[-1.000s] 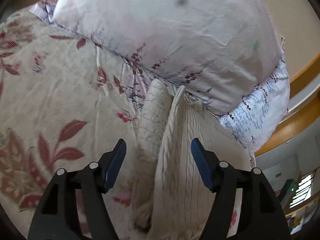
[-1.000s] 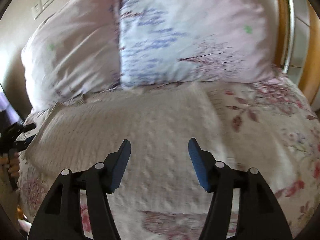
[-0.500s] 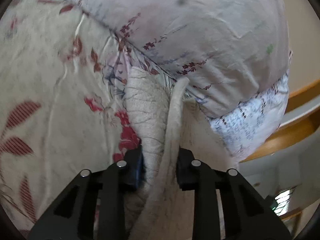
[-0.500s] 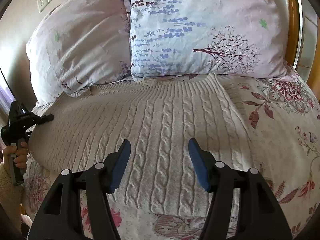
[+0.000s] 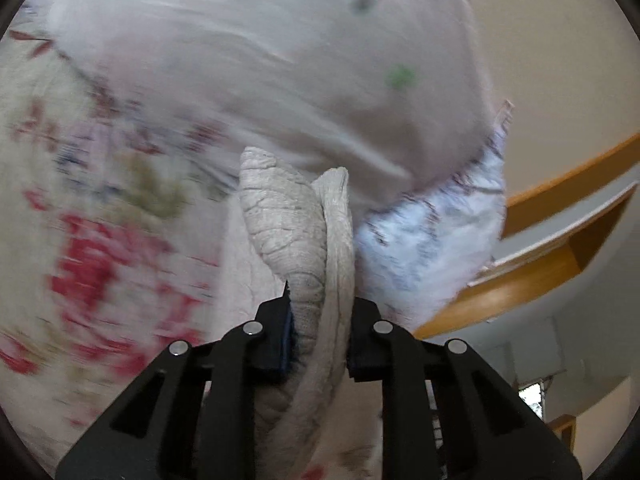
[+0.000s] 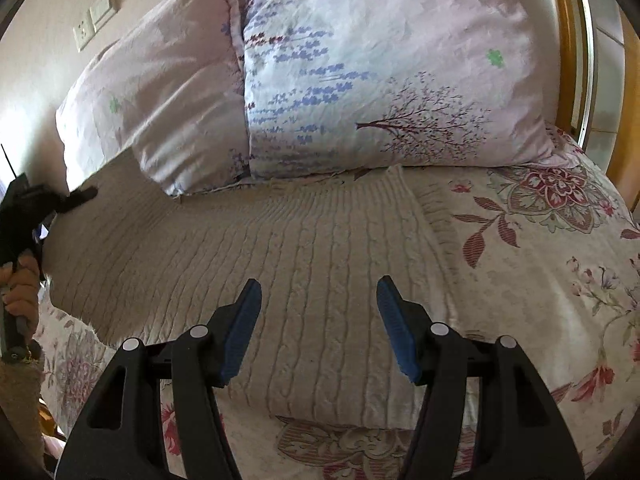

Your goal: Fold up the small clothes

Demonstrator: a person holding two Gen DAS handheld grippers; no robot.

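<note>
Bed: floral bedspread (image 6: 540, 280) carried a cream cable-knit sweater (image 6: 280, 272) spread flat across it, its far edge running under two pillows.
Left gripper: left gripper (image 5: 320, 338) had its jaws clamped on a bunched fold of the sweater's edge; they had just been closing, from wide apart around the knit a second before to pinched on it now.
Held fold: the knit stood up between the pads in two ridges, reaching from the jaws toward the near pillow (image 5: 280, 60).
Change: in the left wrist view the bedding behind the fold was smeared while the fold itself was sharp, and the knit sat higher against the pillow than half a second earlier, so the edge looked to be lifting with the hand.
Right gripper: right gripper (image 6: 318, 328) hung over the middle of the sweater with jaws open and nothing between them, as in both earlier frames.
Person: a hand (image 6: 20, 292) at the far left of the right wrist view held the left gripper's handle.
Far end: patterned pillow (image 6: 380, 80) and a wooden headboard (image 6: 568, 40) lay beyond.
Meaning: probably the first fold was starting, that side ready to be carried across the body.
</note>
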